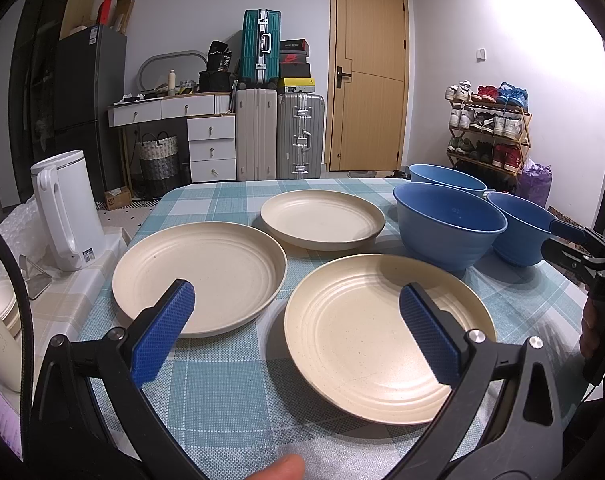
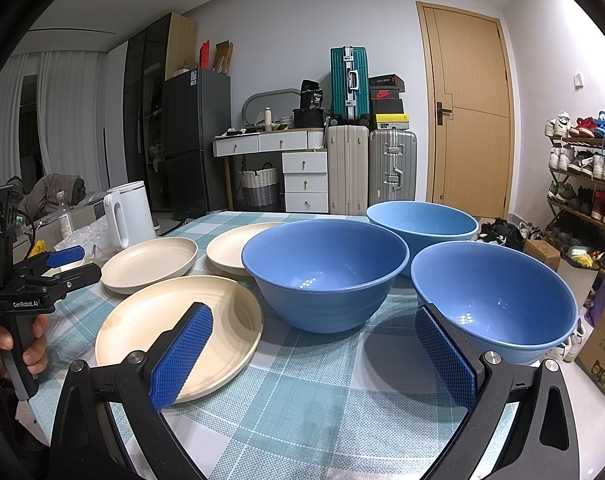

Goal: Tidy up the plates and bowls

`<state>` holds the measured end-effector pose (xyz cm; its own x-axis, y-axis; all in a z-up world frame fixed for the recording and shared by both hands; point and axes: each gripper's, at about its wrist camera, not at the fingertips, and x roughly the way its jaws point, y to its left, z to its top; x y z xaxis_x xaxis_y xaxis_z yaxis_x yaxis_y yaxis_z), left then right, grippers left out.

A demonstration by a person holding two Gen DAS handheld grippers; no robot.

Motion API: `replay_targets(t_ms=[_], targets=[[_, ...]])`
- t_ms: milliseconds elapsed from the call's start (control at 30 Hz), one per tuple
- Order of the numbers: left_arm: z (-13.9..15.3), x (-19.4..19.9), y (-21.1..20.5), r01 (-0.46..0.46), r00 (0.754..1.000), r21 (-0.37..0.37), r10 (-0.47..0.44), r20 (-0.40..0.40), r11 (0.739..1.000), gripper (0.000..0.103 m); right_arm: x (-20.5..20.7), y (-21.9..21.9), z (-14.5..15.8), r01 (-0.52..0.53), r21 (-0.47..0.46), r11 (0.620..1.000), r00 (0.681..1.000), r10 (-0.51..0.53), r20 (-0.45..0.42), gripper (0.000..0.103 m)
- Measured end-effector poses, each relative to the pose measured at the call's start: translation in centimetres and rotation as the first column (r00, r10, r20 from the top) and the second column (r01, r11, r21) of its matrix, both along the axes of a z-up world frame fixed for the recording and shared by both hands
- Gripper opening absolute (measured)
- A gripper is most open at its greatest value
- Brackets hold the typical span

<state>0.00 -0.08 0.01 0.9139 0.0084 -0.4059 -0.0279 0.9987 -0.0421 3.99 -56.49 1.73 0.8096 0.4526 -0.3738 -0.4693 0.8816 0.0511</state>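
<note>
both grippers are hovering wide open and holding nothing: the left gripper (image 1: 296, 334) is hanging over the near side of the desk (image 1: 222, 392) between two cream plates, and the right gripper (image 2: 314, 354) is hanging low before the blue bowls. the three plates are lying singly, not stacked: the near plate (image 1: 382, 344) just right of the left gripper, the left plate (image 1: 200, 276) beside it, the far plate (image 1: 322, 218) behind them. the three bowls are standing in a tight cluster to the right: the middle bowl (image 2: 324, 272), the right bowl (image 2: 494, 300) and the far bowl (image 2: 422, 222), seemingly touching or nearly so. the likeliest trouble, as i judge it, is at the right: the right bowl is sitting close to the desk's right edge, so a sideways nudge from a finger could be pushing it off toward the floor. the plates look smooth and shallow, so a pinch on a rim may be slipping or tipping the plate, and the near plate is lying close to the near edge. the cloth could be dragging under a sliding dish. a kettle (image 1: 68, 208) is standing off the left side, close enough for a wide swing to be knocking it. open room is lying mostly at the near middle, between the near plate and the bowls, and above everything.
</note>
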Motion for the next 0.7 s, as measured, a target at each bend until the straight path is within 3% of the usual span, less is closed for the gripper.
replay_targets(t_ms=[700], targets=[[0.01, -0.45, 0.20, -0.003, 1.000, -0.001, 0.003, -0.002, 1.000, 0.102, 0.06, -0.27, -0.03, 0.006, -0.006, 1.000, 1.000, -0.007, -0.007, 0.103]])
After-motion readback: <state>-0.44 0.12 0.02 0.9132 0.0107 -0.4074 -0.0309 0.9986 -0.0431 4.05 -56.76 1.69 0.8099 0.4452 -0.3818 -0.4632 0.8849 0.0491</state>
